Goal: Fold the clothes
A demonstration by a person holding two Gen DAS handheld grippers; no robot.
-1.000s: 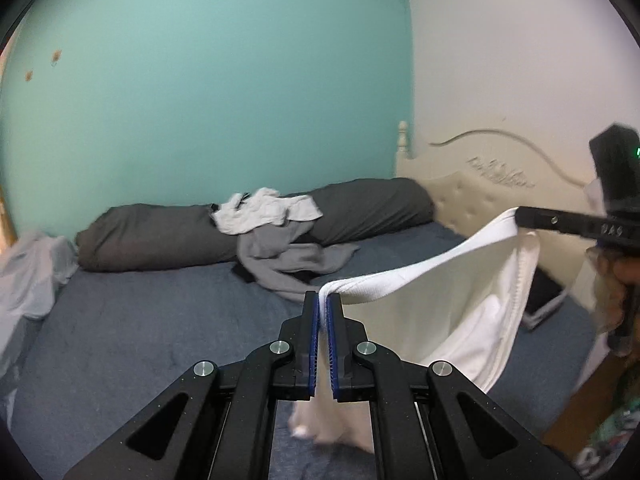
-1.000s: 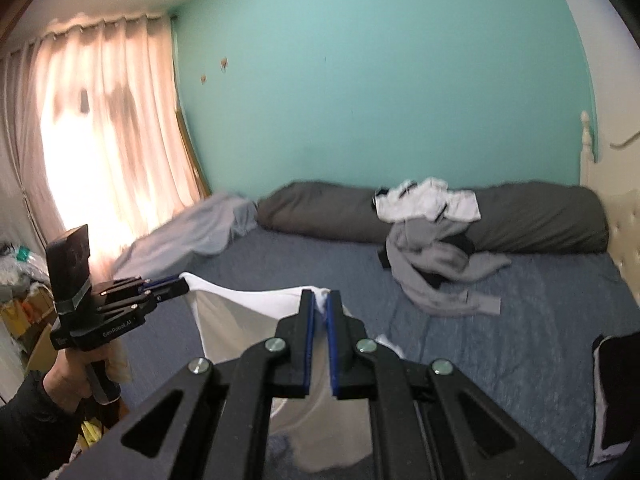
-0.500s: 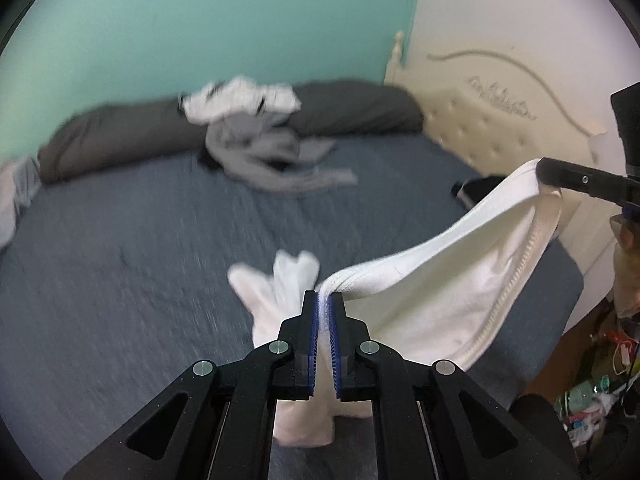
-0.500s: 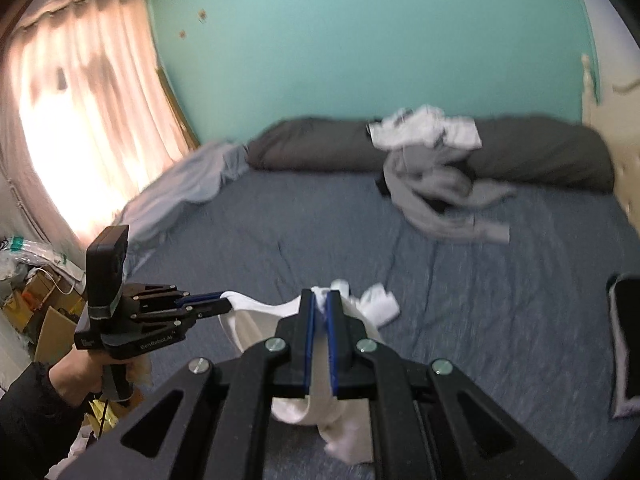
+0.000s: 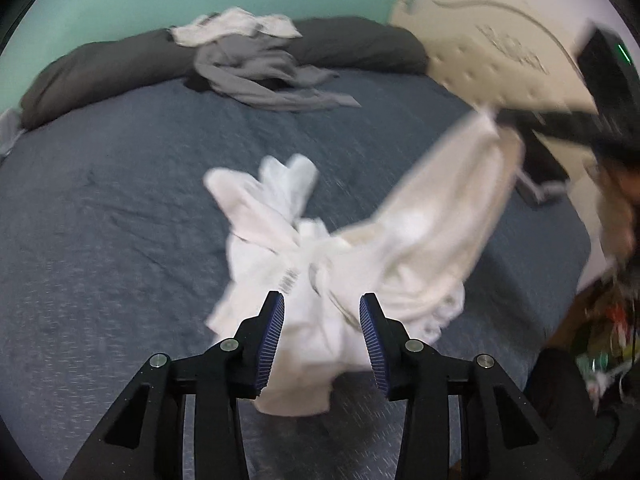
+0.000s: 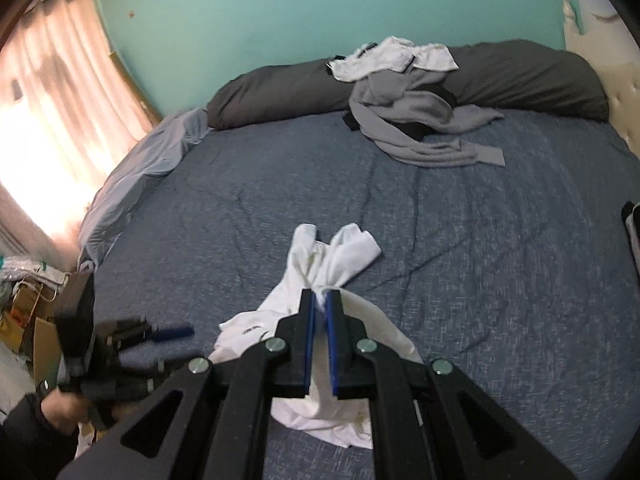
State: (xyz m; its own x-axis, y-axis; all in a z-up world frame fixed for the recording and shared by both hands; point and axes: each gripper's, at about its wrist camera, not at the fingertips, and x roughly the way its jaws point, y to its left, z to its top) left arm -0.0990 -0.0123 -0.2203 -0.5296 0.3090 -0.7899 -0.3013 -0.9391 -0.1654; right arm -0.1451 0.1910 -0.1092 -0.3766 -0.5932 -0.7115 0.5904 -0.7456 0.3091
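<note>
A white garment is seen bunched and crumpled on the near part of a blue-grey bed, with no fold yet made in it; the task is judged to be at an early stage, since spreading flat and every fold are left to be done. One corner of the garment is clamped between the clenched fingers of the right gripper, so that part of the cloth is held lifted off the bed. The fingers of the left gripper are caught in the act of opening, with cloth lying between them but no longer pinched. A heap of grey and white clothes is left unfolded at the far side, resting against a long dark bolster. Wide bare bedding is found between garment and heap, giving ample room for spreading. The bed's edge is close on the curtain side, and a cream headboard bounds the other.
</note>
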